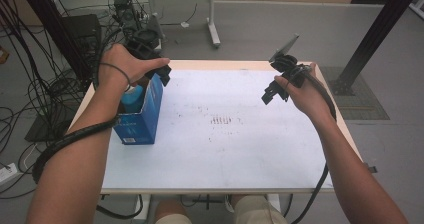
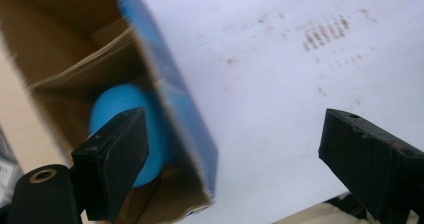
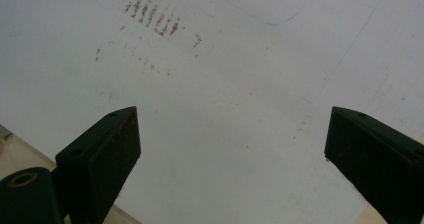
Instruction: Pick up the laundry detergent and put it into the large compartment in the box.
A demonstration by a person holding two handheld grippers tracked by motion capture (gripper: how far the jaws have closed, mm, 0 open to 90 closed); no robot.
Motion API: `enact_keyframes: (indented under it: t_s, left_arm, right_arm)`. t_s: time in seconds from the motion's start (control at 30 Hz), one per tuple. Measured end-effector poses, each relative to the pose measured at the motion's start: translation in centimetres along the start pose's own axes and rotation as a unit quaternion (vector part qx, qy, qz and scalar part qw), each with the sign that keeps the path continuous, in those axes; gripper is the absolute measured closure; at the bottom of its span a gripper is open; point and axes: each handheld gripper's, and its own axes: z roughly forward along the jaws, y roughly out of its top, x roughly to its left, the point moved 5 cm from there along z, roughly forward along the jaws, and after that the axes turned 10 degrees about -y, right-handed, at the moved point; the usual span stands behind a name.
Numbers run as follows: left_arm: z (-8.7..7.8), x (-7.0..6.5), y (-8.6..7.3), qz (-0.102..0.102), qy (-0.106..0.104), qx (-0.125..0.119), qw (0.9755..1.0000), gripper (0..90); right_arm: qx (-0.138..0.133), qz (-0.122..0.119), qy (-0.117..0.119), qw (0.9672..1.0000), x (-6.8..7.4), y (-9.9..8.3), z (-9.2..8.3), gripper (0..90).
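A blue cardboard box [image 1: 142, 116] stands open-topped on the left part of the white table [image 1: 225, 144]. A light blue rounded object [image 1: 131, 96] lies inside it. My left gripper [image 1: 161, 74] hovers over the box's far right corner, open, with nothing between its jaws. In the left gripper view the left gripper [image 2: 232, 149] looks down on the box's blue wall [image 2: 185, 114] and the blue object [image 2: 117, 106] in its brown inside. My right gripper [image 1: 270, 95] hangs open over the table's right part. The right gripper [image 3: 230, 149] frames bare table top.
Faint reddish-brown marks [image 1: 222, 120] stain the table's middle. Black cables [image 1: 30, 84] and equipment crowd the floor at the left. A black frame post [image 1: 375, 34] stands at the far right, and another table's leg [image 1: 214, 29] stands behind.
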Motion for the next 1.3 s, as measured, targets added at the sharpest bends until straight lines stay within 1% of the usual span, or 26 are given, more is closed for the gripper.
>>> enact_keyframes:
  t_s: [0.03,0.07,0.1,0.17,0.2,0.27,0.3,0.37,0.4,0.47,0.53,0.63,0.7,0.77,0.83,0.9,0.97,1.0,1.03,1.07,1.13,1.23,1.3]
  left_arm:
    - [0.1,-0.5,0.3,0.014,0.0,0.003,0.9999,12.5]
    - [0.3,-1.0,0.5,0.024,-0.001,0.005,0.9997,12.2]
    - [0.4,-1.3,0.7,0.028,-0.003,0.007,0.9996,11.8]
    - [0.7,-2.3,1.2,0.048,-0.003,0.012,0.9988,10.6]
    - [0.7,-2.6,1.3,0.054,-0.003,0.014,0.9984,10.0]
    - [1.0,-3.5,1.7,0.077,-0.011,0.017,0.9968,10.0]
    - [1.1,-3.9,1.8,0.083,-0.011,0.018,0.9963,10.0]
    - [1.4,-4.7,2.2,0.105,-0.013,0.027,0.994,10.1]
    - [1.6,-5.1,2.4,0.112,-0.013,0.032,0.9932,10.1]
    - [2.1,-5.9,2.7,0.133,-0.011,0.041,0.9902,10.0]
    - [2.5,-6.7,3.0,0.145,-0.014,0.047,0.9882,9.8]
    - [2.8,-7.7,3.4,0.17,-0.018,0.054,0.9838,9.7]
    - [3.1,-8.4,3.6,0.187,-0.021,0.062,0.9802,9.7]
    - [3.3,-9.2,3.8,0.202,-0.02,0.066,0.9769,9.7]
    - [3.4,-9.6,4.0,0.21,-0.023,0.068,0.975,9.7]
    - [3.5,-10.1,4.1,0.218,-0.021,0.069,0.9733,9.7]
    - [3.5,-10.4,4.2,0.229,-0.026,0.071,0.9706,9.6]
    - [3.5,-10.6,4.2,0.232,-0.024,0.07,0.9698,9.5]
    - [3.5,-10.7,4.2,0.232,-0.026,0.068,0.9699,9.6]
    - [3.6,-10.8,4.2,0.233,-0.029,0.071,0.9693,9.5]
    - [3.7,-11.1,4.3,0.237,-0.025,0.071,0.9686,9.5]
    - [3.8,-11.2,4.3,0.239,-0.028,0.072,0.9678,9.5]
    - [3.8,-11.2,4.4,0.243,-0.032,0.074,0.9666,9.4]
  right_arm:
    - [0.001,0.001,-0.001,1.0,-0.1,0.0,0.0,7.8]
    - [0.002,0.004,-0.002,1.0,-0.2,0.1,0.0,7.7]
    - [0.002,0.005,-0.001,1.0,-0.4,0.1,0.0,7.7]
    - [0.001,0.009,0.003,1.0,-0.8,0.1,0.1,7.7]
    - [0.0,0.011,0.003,0.9999,-1.1,0.0,0.1,7.7]
    - [0.001,0.015,0.004,0.9999,-1.4,-0.1,0.2,7.7]
    - [0.003,0.019,0.005,0.9998,-1.6,-0.1,0.2,7.7]
    - [0.003,0.022,0.002,0.9997,-1.9,-0.1,0.3,7.7]
    - [0.003,0.024,0.002,0.9997,-2.1,0.0,0.3,7.7]
    - [0.002,0.026,0.002,0.9997,-2.3,0.0,0.2,7.7]
    - [0.002,0.029,0.001,0.9996,-2.4,0.1,0.2,7.7]
    - [0.003,0.032,-0.003,0.9995,-2.4,0.2,0.2,7.9]
    - [0.004,0.034,-0.005,0.9994,-2.5,0.2,0.3,9.0]
    - [0.005,0.038,-0.005,0.9992,-2.6,0.3,0.3,9.0]
    - [0.002,0.039,-0.006,0.9992,-2.6,0.2,0.3,9.0]
    - [0.002,0.04,-0.009,0.9991,-2.6,0.3,0.2,9.0]
    - [0.003,0.041,-0.009,0.9991,-2.6,0.3,0.1,9.0]
    - [0.003,0.042,-0.008,0.9991,-2.6,0.3,0.1,9.0]
    - [0.003,0.042,-0.009,0.9991,-2.6,0.3,0.1,9.0]
    - [0.003,0.041,-0.008,0.9991,-2.6,0.3,0.1,9.0]
    - [0.003,0.04,-0.009,0.9991,-2.5,0.3,0.1,9.0]
    - [0.002,0.039,-0.008,0.9992,-2.5,0.3,0.1,9.0]
    - [0.003,0.037,-0.009,0.9993,-2.4,0.3,0.1,9.0]
